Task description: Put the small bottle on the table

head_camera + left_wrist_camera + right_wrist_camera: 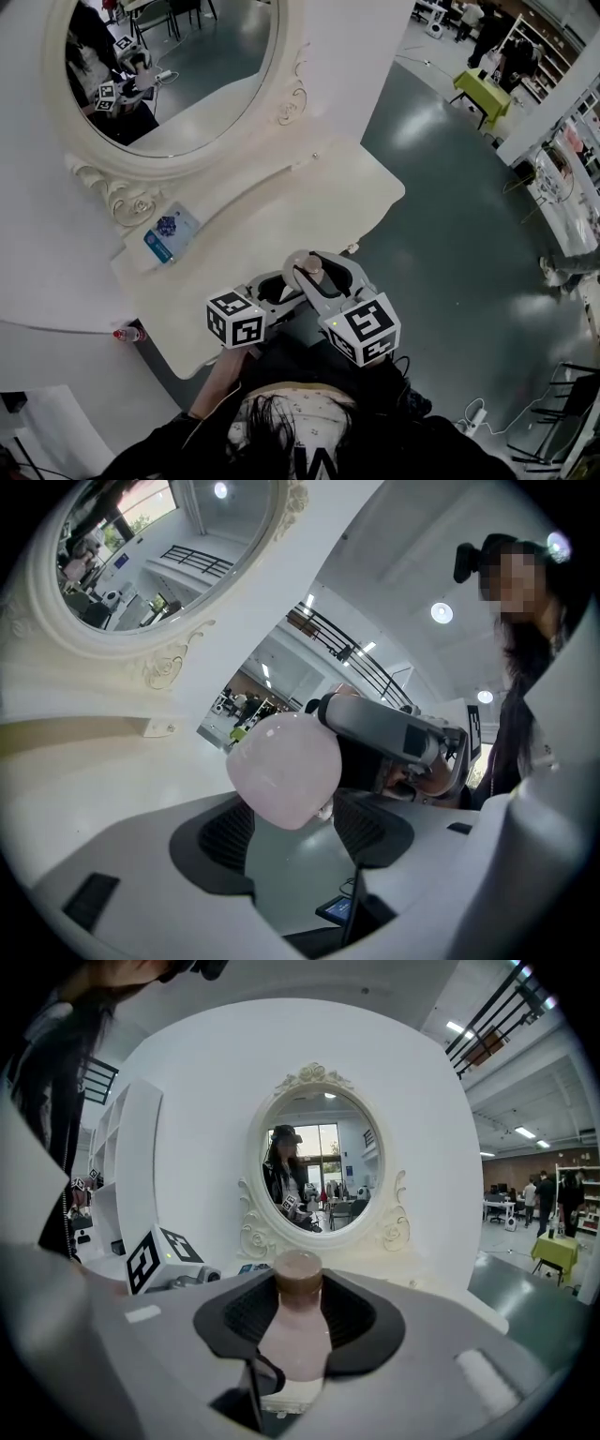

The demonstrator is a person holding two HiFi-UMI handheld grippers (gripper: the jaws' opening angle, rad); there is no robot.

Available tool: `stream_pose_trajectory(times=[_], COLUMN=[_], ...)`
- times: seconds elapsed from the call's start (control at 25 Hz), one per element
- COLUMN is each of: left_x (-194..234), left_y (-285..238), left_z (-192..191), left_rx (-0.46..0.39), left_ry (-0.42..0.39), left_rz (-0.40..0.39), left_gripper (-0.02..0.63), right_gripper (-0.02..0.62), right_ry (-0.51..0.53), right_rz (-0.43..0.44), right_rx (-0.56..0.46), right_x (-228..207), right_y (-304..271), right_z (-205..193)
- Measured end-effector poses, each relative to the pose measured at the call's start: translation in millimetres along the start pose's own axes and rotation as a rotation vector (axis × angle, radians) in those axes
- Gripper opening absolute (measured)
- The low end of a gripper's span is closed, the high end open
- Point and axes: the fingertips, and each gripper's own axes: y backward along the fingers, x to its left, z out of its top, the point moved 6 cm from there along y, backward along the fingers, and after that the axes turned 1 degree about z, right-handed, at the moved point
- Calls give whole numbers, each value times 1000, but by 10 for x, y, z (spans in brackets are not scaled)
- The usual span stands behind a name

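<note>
At the front edge of the white desk (pixel 281 202), the right gripper (pixel 315 276) clamps the small bottle (pixel 297 1327) upright, likely so it lands standing. The left gripper (pixel 302 841) hovers open-jawed just beside its base, holding nothing.

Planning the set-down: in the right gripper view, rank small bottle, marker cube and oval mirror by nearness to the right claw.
1. small bottle, between its jaws.
2. marker cube, low at left.
3. oval mirror, ahead on the wall.
</note>
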Motion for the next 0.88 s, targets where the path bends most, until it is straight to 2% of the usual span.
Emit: stream_pose_trajectory(times=[0.4, 0.64, 0.88], left_x=[281, 532, 707], left_y=[-47, -259, -765], left_z=[77, 254, 500], left_rx=[-33, -96, -167], left_ry=[48, 65, 86], left_rz=[64, 175, 279], left_gripper=[262, 262, 262], right_gripper=[149, 149, 149], right_ry=[6, 29, 101], right_rz=[80, 208, 337], right_rx=[38, 34, 46], right_x=[-184, -559, -1153], right_y=[-334, -622, -781], right_z=[0, 51, 158])
